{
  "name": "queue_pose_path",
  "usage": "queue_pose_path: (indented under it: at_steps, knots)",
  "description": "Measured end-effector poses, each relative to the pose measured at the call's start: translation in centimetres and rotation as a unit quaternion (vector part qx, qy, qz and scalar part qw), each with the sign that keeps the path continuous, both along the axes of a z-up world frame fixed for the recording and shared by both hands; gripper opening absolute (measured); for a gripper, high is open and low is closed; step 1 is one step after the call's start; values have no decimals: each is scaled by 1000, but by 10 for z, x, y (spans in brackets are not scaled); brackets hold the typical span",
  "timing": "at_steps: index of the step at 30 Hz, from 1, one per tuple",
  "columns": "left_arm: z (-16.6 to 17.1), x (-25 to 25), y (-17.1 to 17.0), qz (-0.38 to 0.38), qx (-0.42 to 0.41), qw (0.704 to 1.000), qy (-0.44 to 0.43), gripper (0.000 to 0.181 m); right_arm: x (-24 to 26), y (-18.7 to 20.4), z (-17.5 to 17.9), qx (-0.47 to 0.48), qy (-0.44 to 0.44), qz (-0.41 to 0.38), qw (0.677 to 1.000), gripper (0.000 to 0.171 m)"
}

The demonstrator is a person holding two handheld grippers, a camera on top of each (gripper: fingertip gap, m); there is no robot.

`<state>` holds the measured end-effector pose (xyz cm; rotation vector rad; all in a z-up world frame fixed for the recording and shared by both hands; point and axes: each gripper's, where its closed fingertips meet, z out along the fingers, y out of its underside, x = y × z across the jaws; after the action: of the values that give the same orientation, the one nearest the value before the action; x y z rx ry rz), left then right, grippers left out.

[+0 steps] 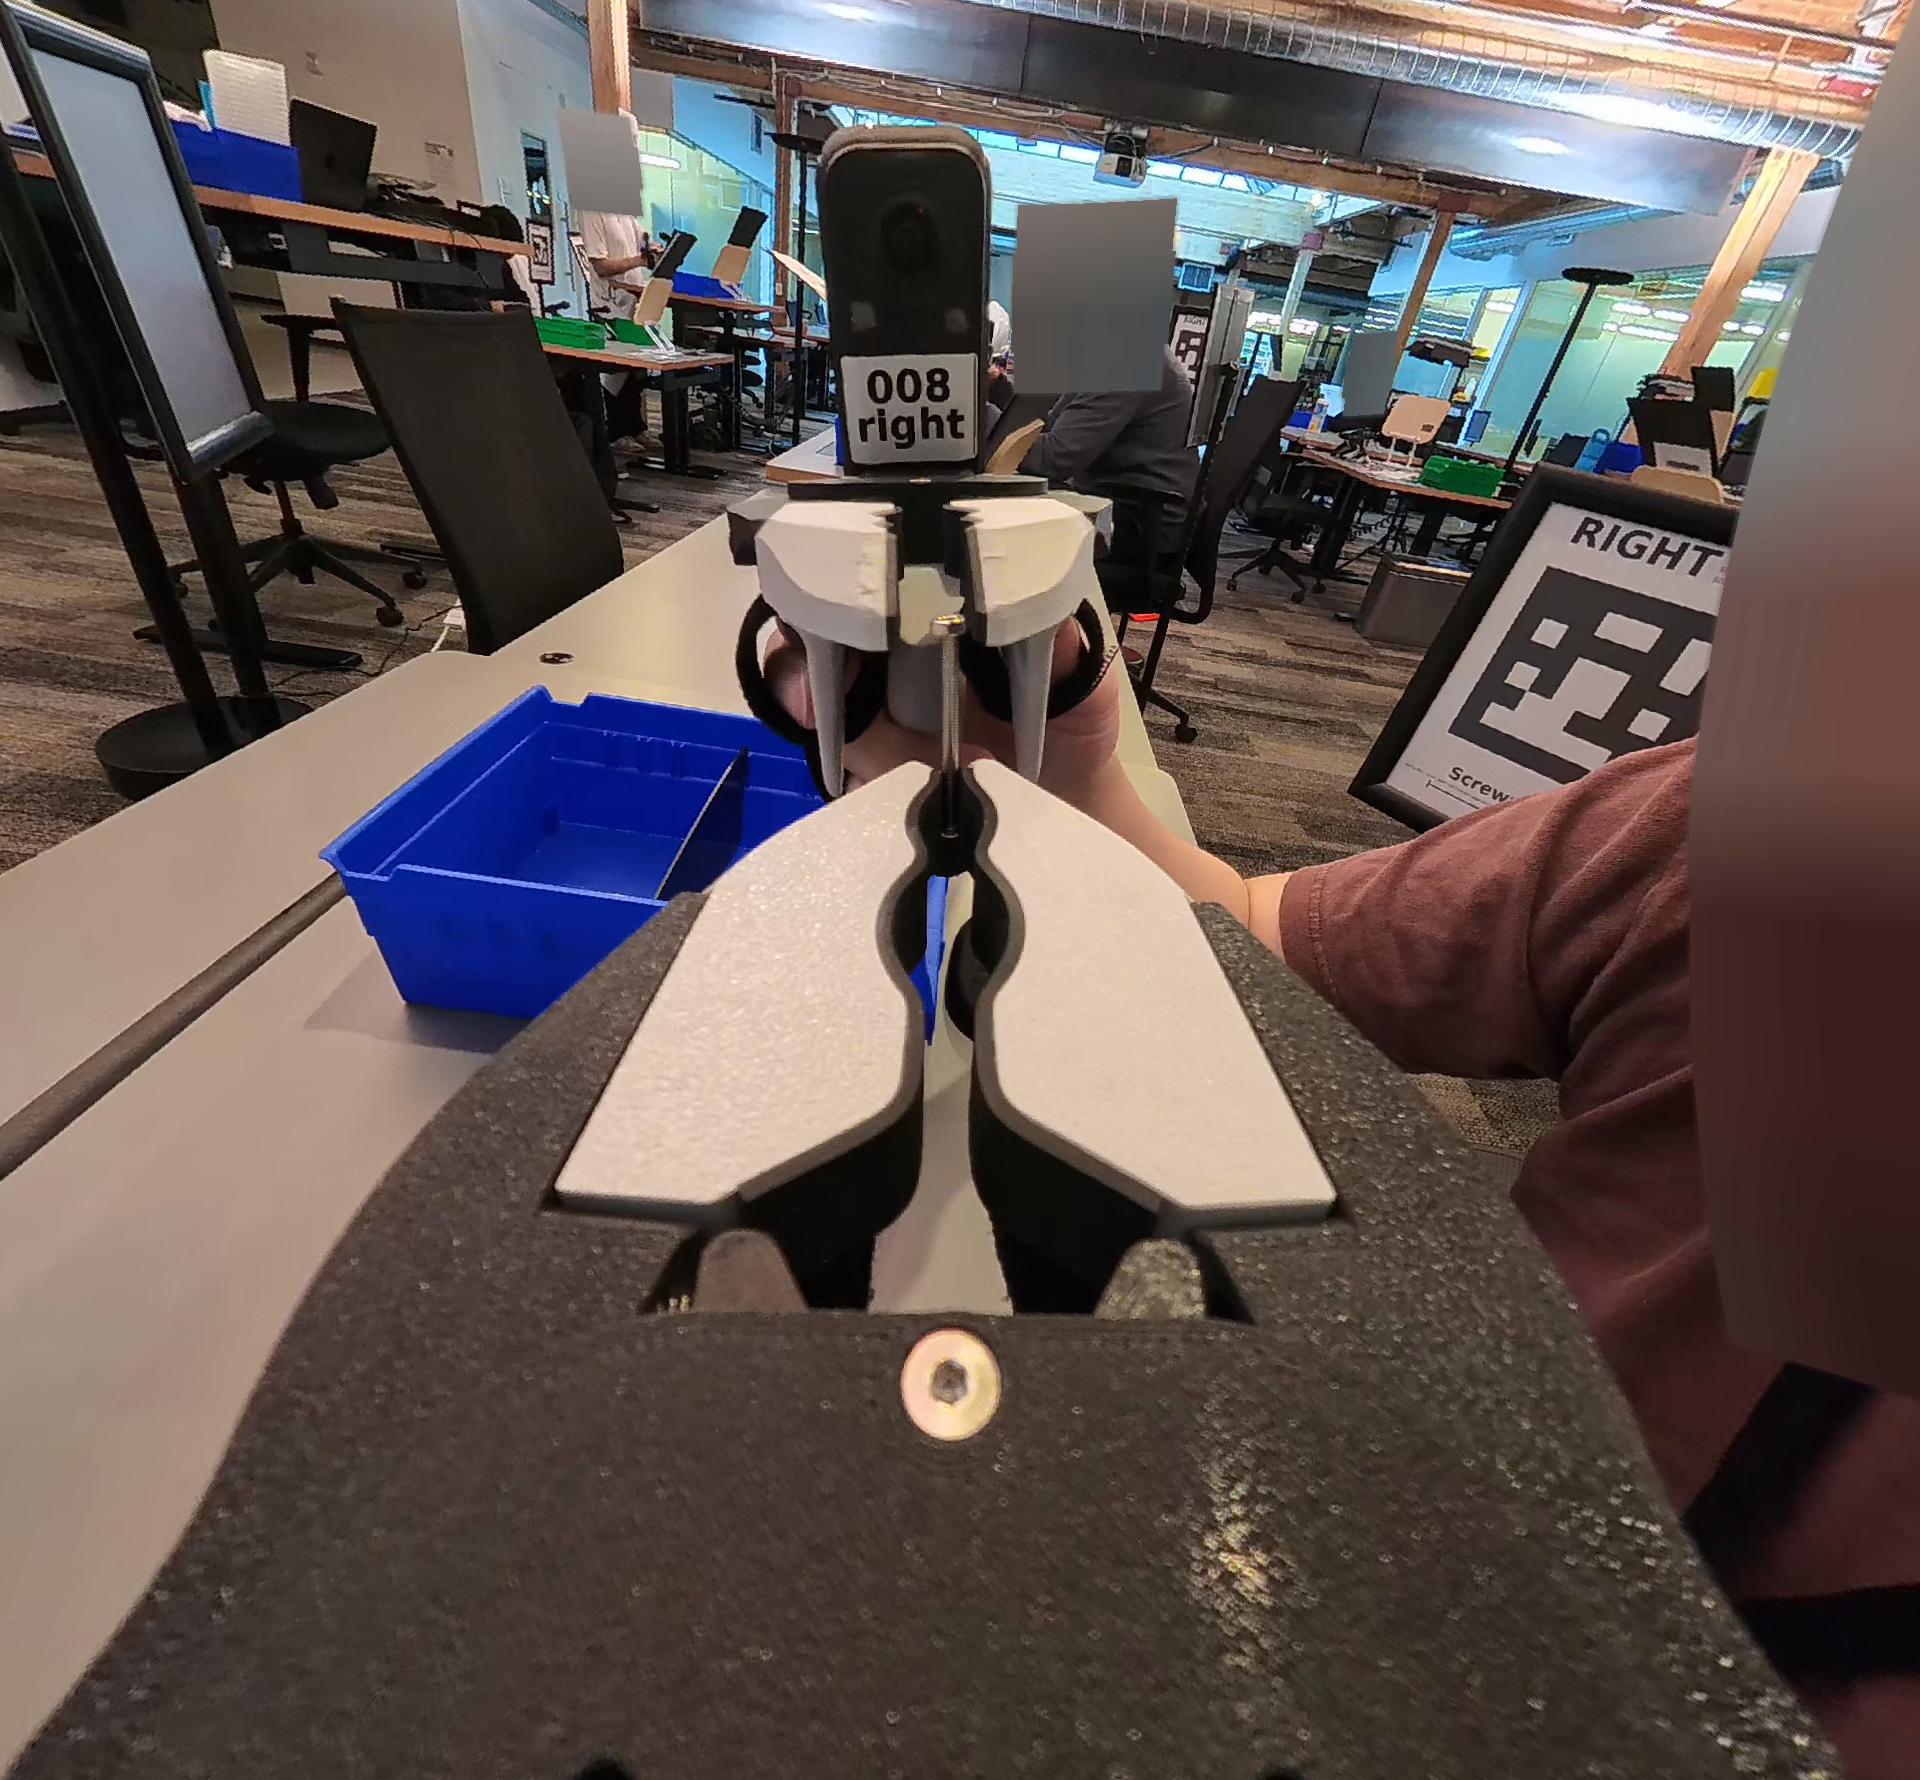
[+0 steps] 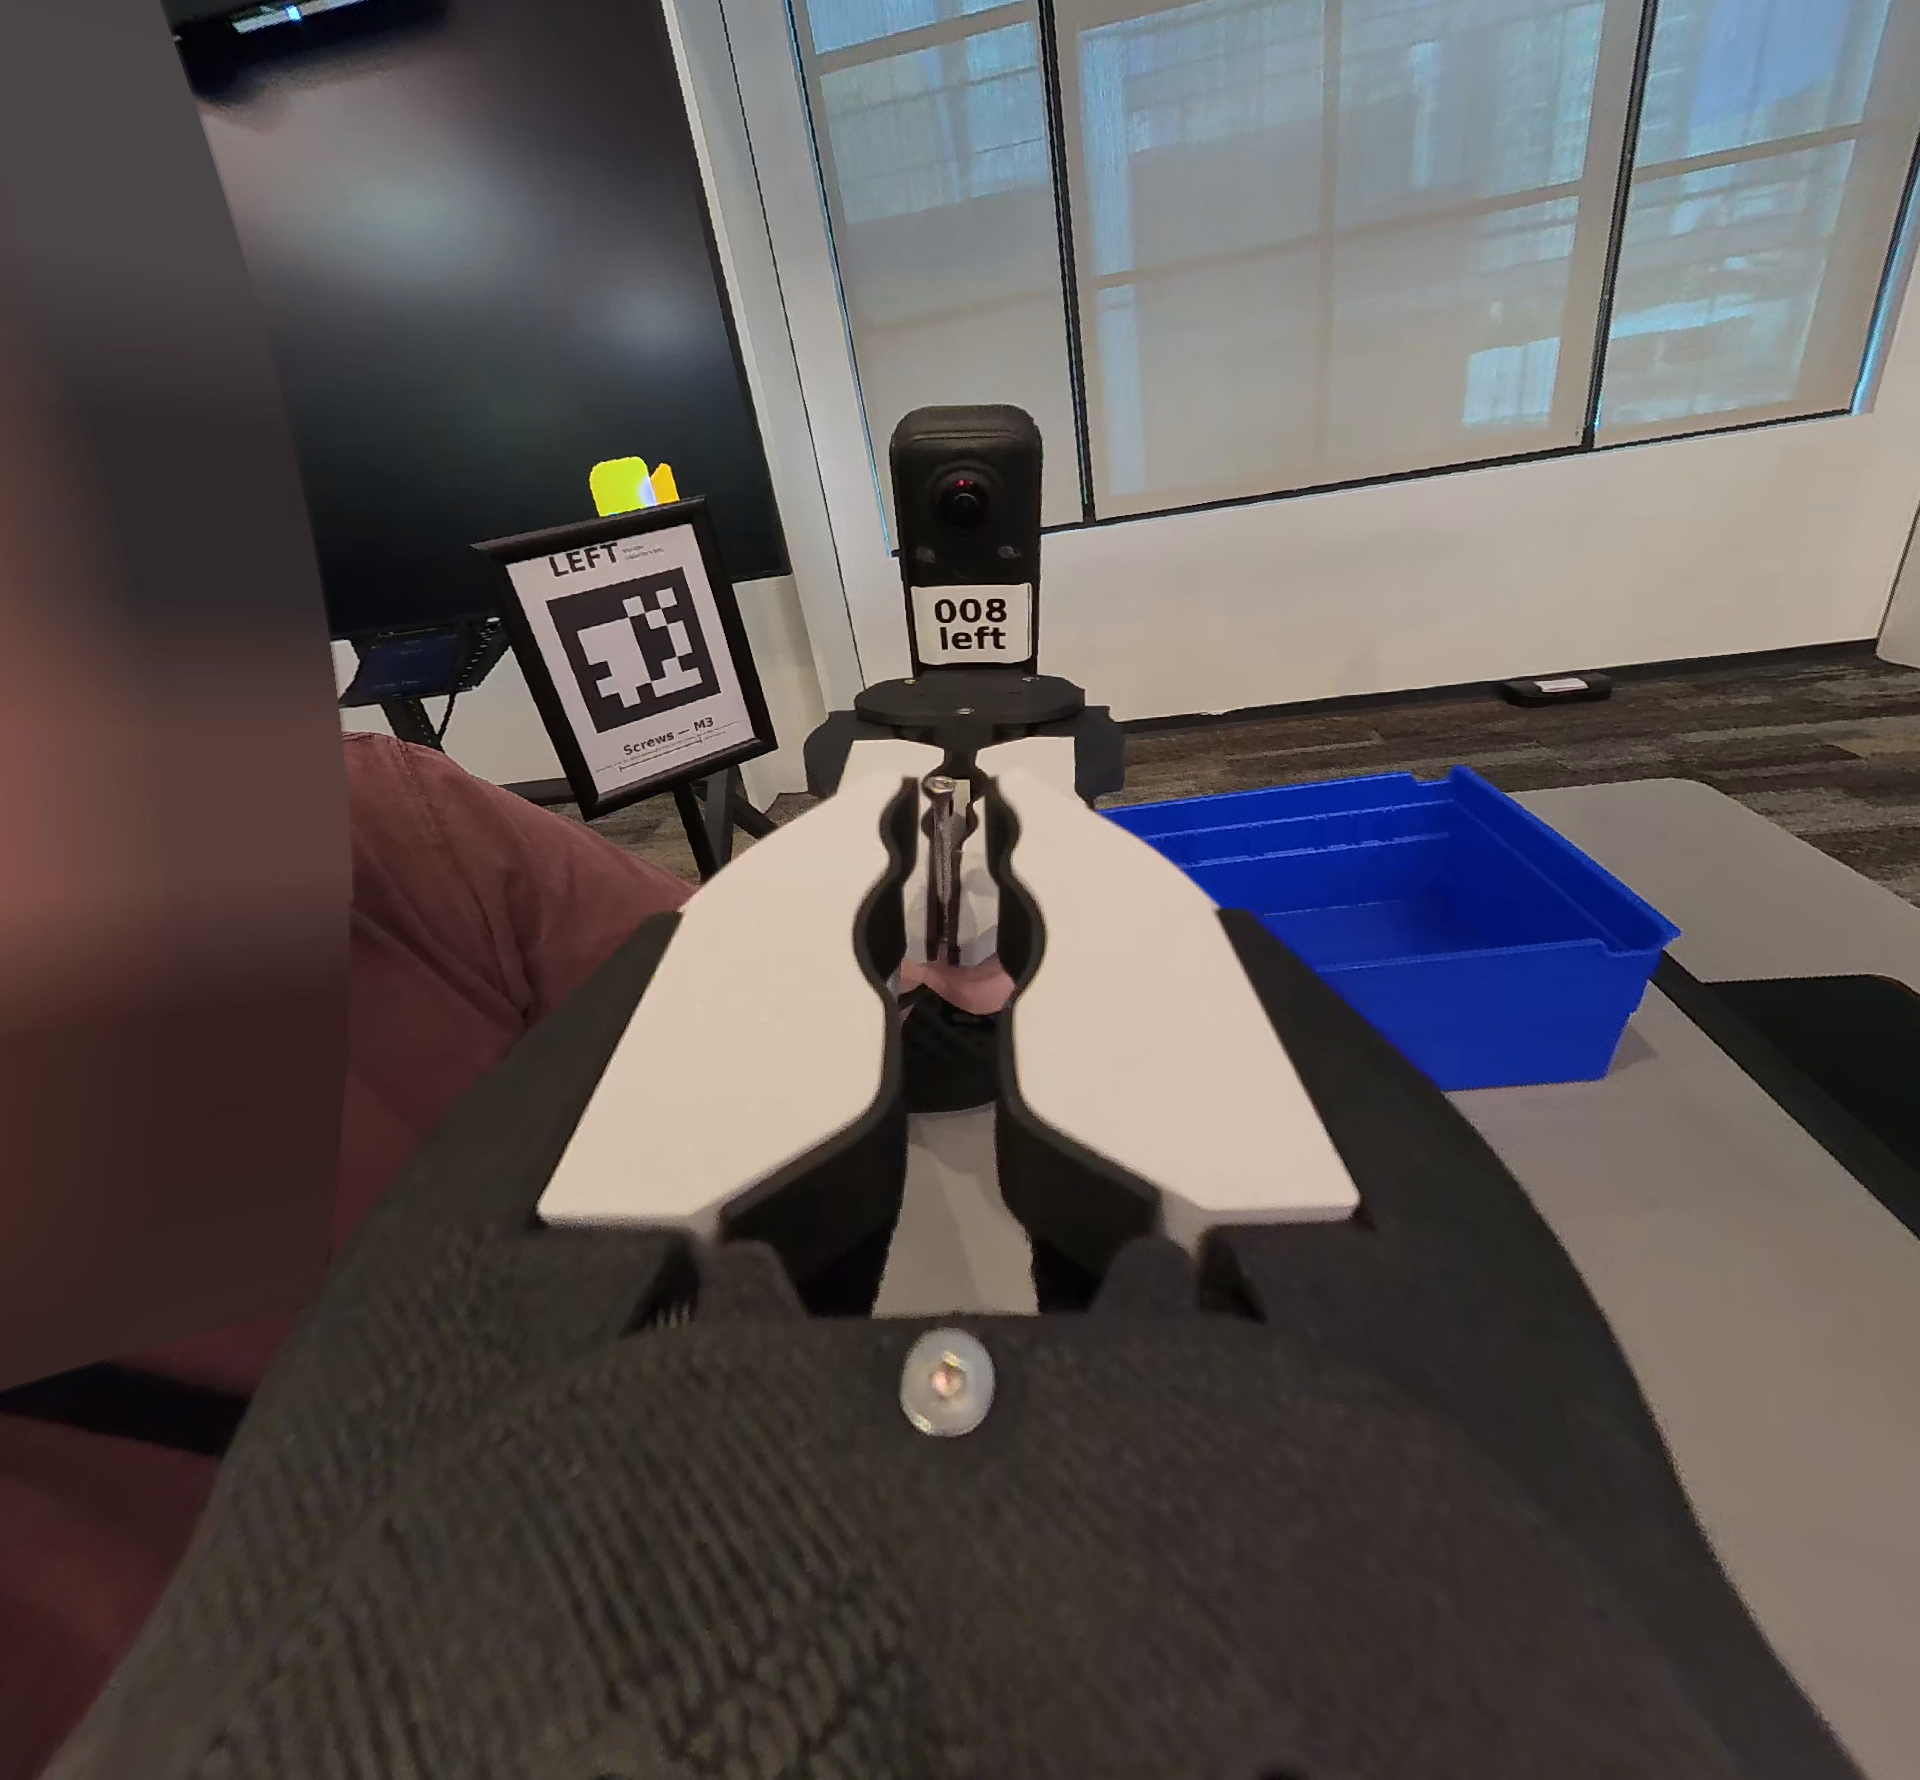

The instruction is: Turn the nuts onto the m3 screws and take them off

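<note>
A thin metal screw stands nearly upright between my two grippers, which face each other above the grey table. My right gripper is shut on its head end; in the right wrist view the head sits at the fingertips and the shaft runs down through the finger gap. My left gripper is shut around the screw's lower end, where a small dark piece shows. I cannot tell whether that piece is a nut.
A blue bin with a black divider stands on the table beside the grippers, also in the right wrist view. Framed marker signs stand near the table. A person's sleeve is close. A black chair stands behind the table. My left and right fingertips are right by each other.
</note>
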<state>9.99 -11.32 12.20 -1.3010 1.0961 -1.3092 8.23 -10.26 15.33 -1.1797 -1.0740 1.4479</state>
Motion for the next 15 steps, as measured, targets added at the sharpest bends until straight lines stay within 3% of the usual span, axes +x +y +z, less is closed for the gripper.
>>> queue_pose_path:
  at_steps: [9,15]
  knots:
    - [0,0,-2,-4,-2,1000,2,2,1,-3,-1,6,-1,13,1000,6]
    - [1,4,-21,-75,-34,997,-9,2,6,-20,-1,7,19,104,994,6]
